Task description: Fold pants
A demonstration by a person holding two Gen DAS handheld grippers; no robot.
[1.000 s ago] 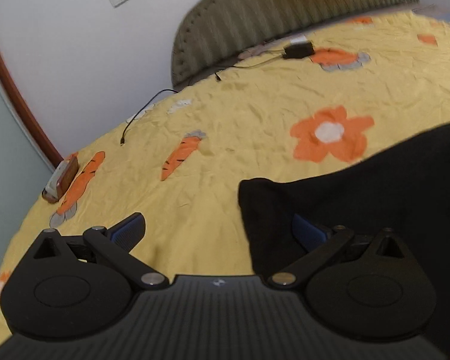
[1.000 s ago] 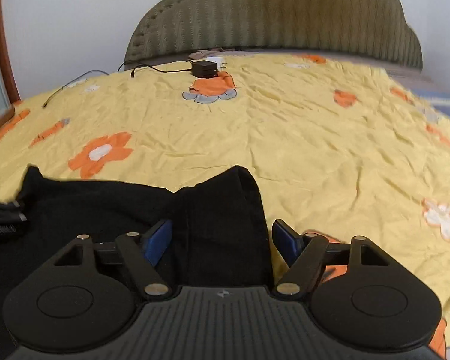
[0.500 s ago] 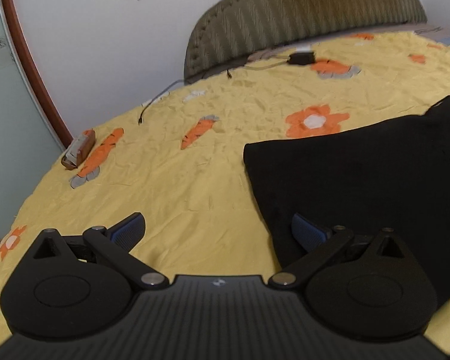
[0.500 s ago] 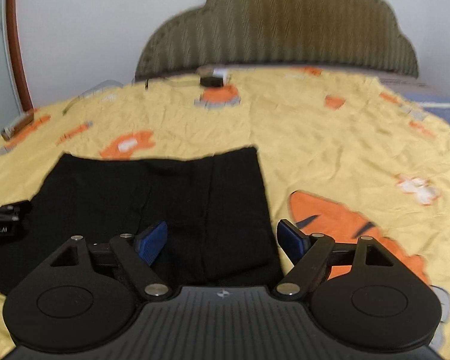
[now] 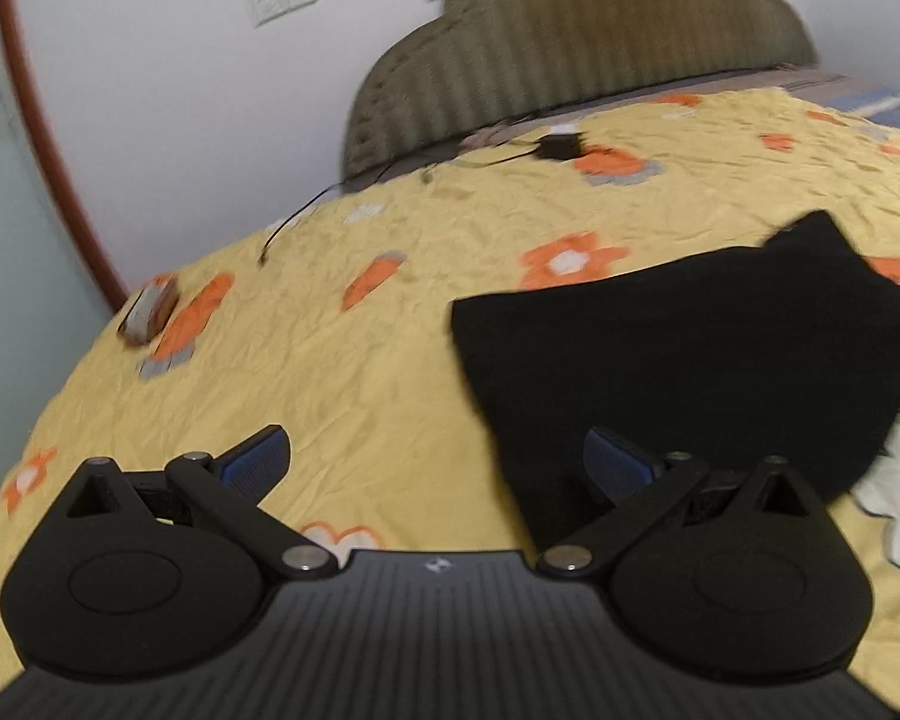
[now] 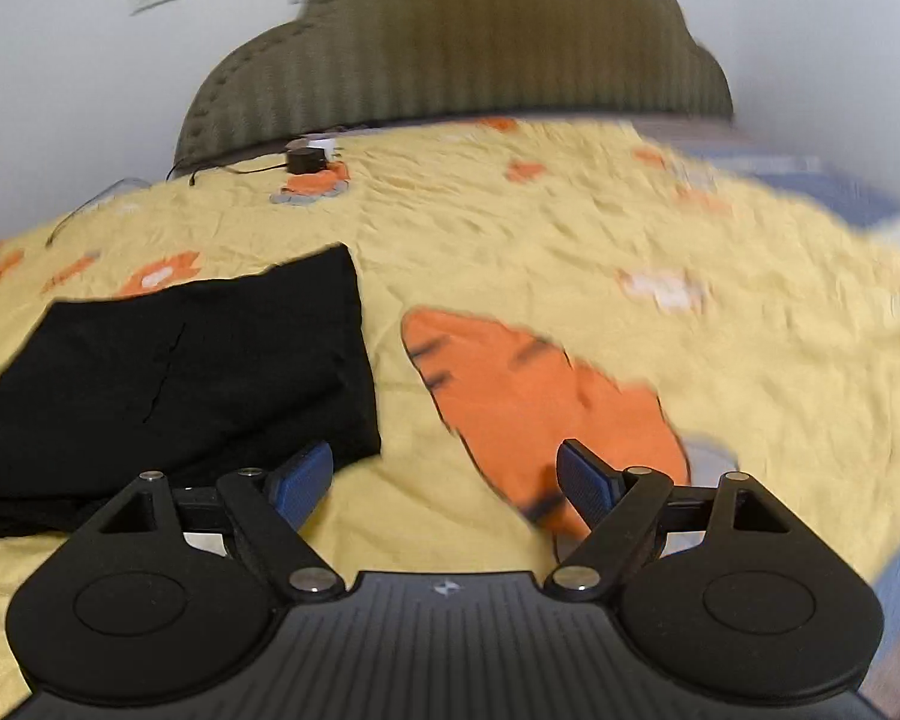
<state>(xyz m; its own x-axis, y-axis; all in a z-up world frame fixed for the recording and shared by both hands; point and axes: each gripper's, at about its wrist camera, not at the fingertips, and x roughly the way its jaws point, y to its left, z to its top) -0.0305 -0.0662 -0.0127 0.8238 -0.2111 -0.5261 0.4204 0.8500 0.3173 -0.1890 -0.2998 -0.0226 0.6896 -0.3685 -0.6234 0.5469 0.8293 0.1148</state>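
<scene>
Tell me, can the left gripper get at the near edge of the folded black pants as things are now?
Probably yes. The left gripper is open and empty, and the folded black pants lie flat on the yellow flowered bedsheet just ahead, to its right. Nothing lies between them.

Pants (image 5: 690, 348): plain black.
Bedspread (image 5: 342, 372): yellow, printed with orange flowers with white centres, orange carrots with grey tops, white flowers; a large orange carrot (image 6: 540, 396) has dark stripes.
Headboard (image 6: 462, 48): olive-brown, vertically ribbed.
Wall (image 5: 180, 90): white.
Tongs (image 6: 444, 480): black, blue pads (image 6: 588, 483).
Cable (image 5: 294, 222): black.
</scene>
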